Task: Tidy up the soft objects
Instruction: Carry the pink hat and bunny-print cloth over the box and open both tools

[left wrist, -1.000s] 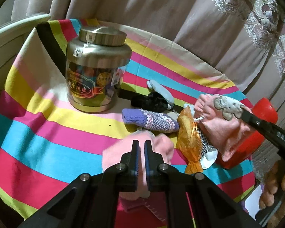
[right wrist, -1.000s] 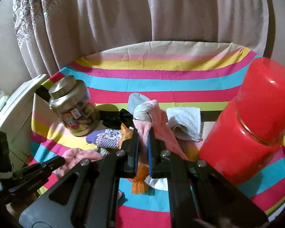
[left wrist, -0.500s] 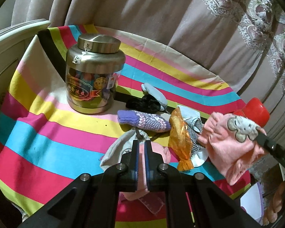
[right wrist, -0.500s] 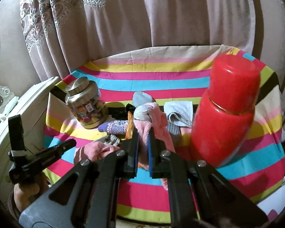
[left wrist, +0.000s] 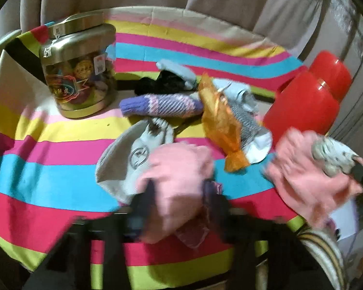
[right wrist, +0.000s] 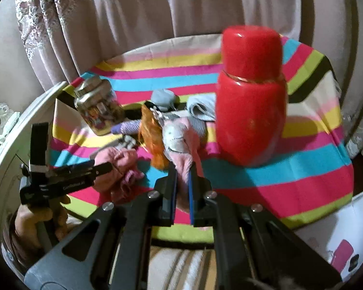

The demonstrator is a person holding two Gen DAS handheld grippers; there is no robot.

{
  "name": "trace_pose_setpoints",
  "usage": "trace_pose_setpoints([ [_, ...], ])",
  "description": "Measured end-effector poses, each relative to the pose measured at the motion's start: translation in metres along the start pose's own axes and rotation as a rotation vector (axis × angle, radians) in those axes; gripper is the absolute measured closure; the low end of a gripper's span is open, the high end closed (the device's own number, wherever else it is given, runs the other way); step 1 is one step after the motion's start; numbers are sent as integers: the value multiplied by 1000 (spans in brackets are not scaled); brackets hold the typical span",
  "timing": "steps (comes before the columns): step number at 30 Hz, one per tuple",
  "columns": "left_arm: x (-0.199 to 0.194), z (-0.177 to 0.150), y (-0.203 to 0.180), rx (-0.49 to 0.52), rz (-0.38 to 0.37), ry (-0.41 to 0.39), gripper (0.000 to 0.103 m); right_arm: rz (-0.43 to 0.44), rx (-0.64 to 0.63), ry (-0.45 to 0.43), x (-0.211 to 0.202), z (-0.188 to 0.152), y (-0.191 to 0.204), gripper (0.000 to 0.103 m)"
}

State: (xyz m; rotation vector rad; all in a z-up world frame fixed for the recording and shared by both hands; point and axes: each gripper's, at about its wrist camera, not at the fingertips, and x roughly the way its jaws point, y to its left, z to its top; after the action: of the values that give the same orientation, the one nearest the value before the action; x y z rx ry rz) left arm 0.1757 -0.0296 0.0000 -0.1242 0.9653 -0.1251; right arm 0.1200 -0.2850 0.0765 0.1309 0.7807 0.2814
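Note:
My left gripper (left wrist: pixel 179 193) holds a pink sock (left wrist: pixel 179 174) just above the near edge of the striped tablecloth (left wrist: pixel 48 169); its jaws look parted around the cloth and are blurred. It also shows in the right wrist view (right wrist: pixel 109 166) with the pink sock (right wrist: pixel 118 166). My right gripper (right wrist: pixel 182 178) is shut on a pink sock with a grey animal patch (right wrist: pixel 179 142), seen at the right of the left wrist view (left wrist: pixel 309 176). A grey sock (left wrist: pixel 128 159), a purple knit sock (left wrist: pixel 159 105), black and light blue socks (left wrist: pixel 167 82) and an orange wrapper (left wrist: pixel 220 125) lie mid-table.
A metal-lidded jar (left wrist: pixel 79 72) stands at the back left. A tall red flask (right wrist: pixel 251 96) stands at the right, close to my right gripper. Curtains hang behind the table. A white furniture edge (right wrist: pixel 24 125) curves along the left.
Both grippers have pulled back toward the table's near edge with their pink socks. The grey sock under the left pink sock is now uncovered. The left jaws look wider apart.

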Motion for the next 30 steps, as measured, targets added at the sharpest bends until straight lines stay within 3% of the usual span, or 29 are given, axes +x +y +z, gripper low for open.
trace_pose_setpoints([
  [3, 4, -2, 3, -7, -7, 23, 90, 2, 21, 6, -4, -6, -9, 93],
  [6, -7, -2, 3, -4, 10, -15, 94, 1, 24, 1, -11, -9, -12, 93],
  [19, -64, 6, -29, 35, 53, -180, 96, -23, 52, -69, -53, -13, -35, 93],
  [30, -91, 3, -68, 104, 49, -239, 96, -45, 73, -118, -87, -16, -50, 93],
])
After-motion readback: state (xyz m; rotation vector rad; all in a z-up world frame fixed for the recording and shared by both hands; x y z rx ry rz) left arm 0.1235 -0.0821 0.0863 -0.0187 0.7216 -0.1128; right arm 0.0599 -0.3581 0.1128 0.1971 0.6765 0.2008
